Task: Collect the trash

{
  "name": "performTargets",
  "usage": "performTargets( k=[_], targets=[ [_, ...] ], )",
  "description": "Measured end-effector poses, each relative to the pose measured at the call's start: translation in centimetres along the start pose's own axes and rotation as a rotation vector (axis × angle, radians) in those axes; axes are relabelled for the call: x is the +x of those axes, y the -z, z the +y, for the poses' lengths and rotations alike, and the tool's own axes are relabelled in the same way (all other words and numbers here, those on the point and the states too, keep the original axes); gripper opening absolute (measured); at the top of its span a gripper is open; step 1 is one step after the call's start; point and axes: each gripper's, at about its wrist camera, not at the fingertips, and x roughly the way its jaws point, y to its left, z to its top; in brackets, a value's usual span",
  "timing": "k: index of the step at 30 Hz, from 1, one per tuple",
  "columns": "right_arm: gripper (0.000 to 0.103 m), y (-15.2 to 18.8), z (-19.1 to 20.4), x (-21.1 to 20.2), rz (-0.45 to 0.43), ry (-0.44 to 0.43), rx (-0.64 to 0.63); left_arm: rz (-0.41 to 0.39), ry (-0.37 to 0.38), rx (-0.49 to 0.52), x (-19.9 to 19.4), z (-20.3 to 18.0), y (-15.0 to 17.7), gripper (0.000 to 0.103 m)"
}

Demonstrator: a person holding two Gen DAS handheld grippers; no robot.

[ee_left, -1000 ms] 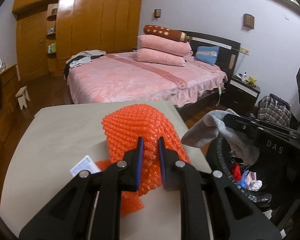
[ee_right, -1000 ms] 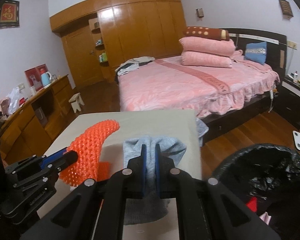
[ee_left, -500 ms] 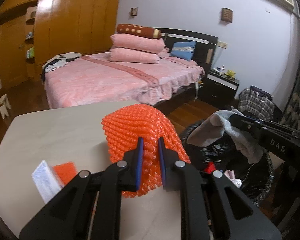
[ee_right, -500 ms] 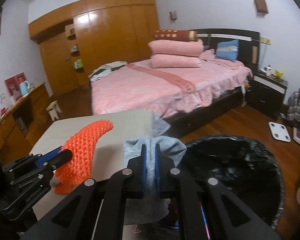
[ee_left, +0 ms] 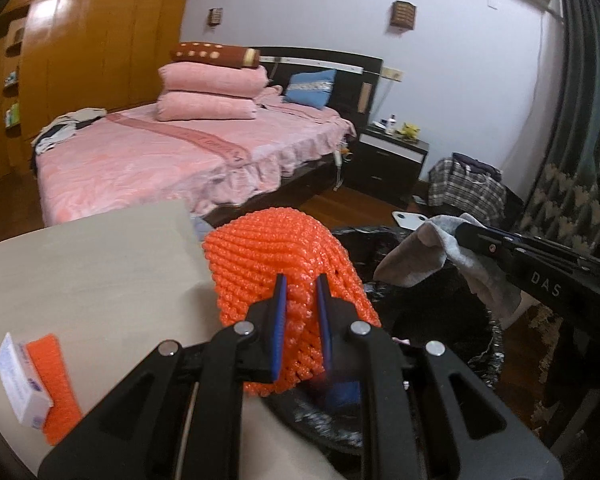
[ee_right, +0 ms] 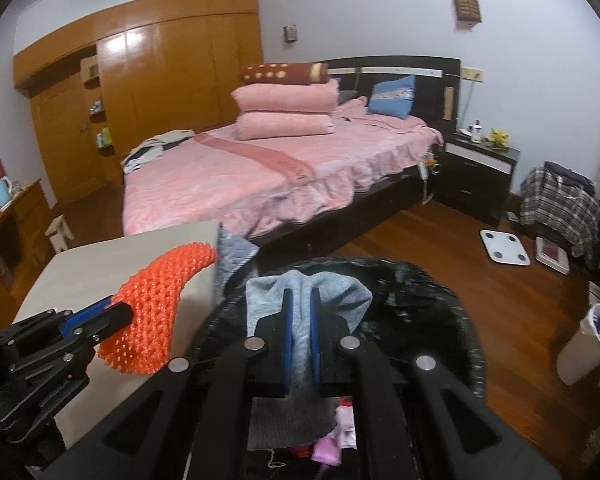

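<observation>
The beige table point(ee_left: 84, 264) has barely anything on it: a small white box point(ee_left: 18, 384) near its left edge, with a flat orange mesh piece point(ee_left: 58, 388) touching the box's right side. The wood floor point(ee_right: 440, 248) carries more: a black-lined trash bin point(ee_right: 428, 292) just off the table's right edge, a white bathroom scale point(ee_right: 505, 248), and a small white bin point(ee_right: 592, 344).
</observation>
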Motion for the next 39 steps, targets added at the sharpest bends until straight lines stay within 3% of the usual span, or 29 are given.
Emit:
performTargets(
  k=[22,24,26,28,31,32,34,36,39],
  targets=[
    [0.008,2.0,-6.0,2.6,0.066,0.096,0.085,0.079,0.110,0.049,6.6,-4.1,0.0,0.015],
    [0.008,2.3,-6.5,3.1,0.082,0.093,0.099,0.088,0.126,0.049,7.0,-4.0,0.1,0.023],
    [0.011,2.6,-6.8,3.6,0.110,0.103,0.105,0.089,0.136,0.042,7.0,-3.7,0.1,0.044],
    [0.014,2.8,-6.9,3.9,0.128,0.118,0.102,0.087,0.150,0.025,7.0,-3.2,0.2,0.052],
    [0.033,3.4,-6.9,4.0,0.141,0.135,0.106,0.086,0.142,0.014,6.7,-2.6,0.3,0.060],
    [0.048,3.5,-6.8,3.8,0.136,0.151,0.103,0.078,0.133,0.010,6.5,-2.2,0.3,0.064],
    [0.061,3.7,-6.6,3.5,0.120,0.163,0.096,0.065,0.112,0.008,5.8,-1.6,0.4,0.073],
    [0.084,3.7,-6.1,3.0,0.097,0.185,0.085,0.050,0.084,0.010,5.1,-0.8,0.4,0.080],
    [0.098,3.5,-5.3,2.4,0.060,0.198,0.074,0.018,0.023,0.004,3.6,0.7,0.6,0.088]
  ],
)
